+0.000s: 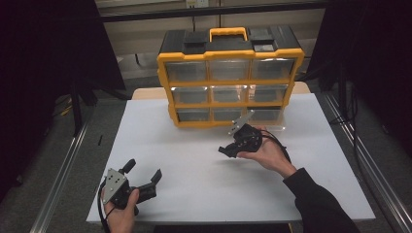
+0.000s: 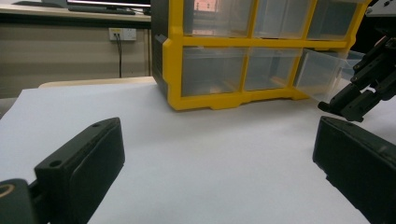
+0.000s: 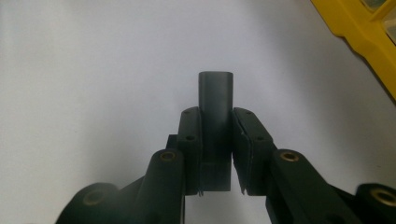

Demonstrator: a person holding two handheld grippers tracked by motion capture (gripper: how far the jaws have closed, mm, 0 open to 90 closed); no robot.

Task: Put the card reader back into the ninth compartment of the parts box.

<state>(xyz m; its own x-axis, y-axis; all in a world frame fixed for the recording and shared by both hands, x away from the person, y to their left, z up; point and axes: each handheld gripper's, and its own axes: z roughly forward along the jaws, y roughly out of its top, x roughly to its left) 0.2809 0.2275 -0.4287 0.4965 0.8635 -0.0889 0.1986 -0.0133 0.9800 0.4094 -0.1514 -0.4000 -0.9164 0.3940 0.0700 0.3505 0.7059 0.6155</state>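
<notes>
No text, label, brand, number or sign can be read in any of the views. The yellow-and-black drawer organizer point(image 1: 230, 80) in the upper middle of the high view bears no legible marking on its frame, its handle or its clear drawer fronts, and the wall socket plate point(image 2: 121, 33) at the upper left of the left gripper view is too small and blurred to show any lettering.

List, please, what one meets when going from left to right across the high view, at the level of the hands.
Left gripper, open above the white table → right gripper, shut on a small dark grey block → the person's right hand → dark sleeve.
</notes>
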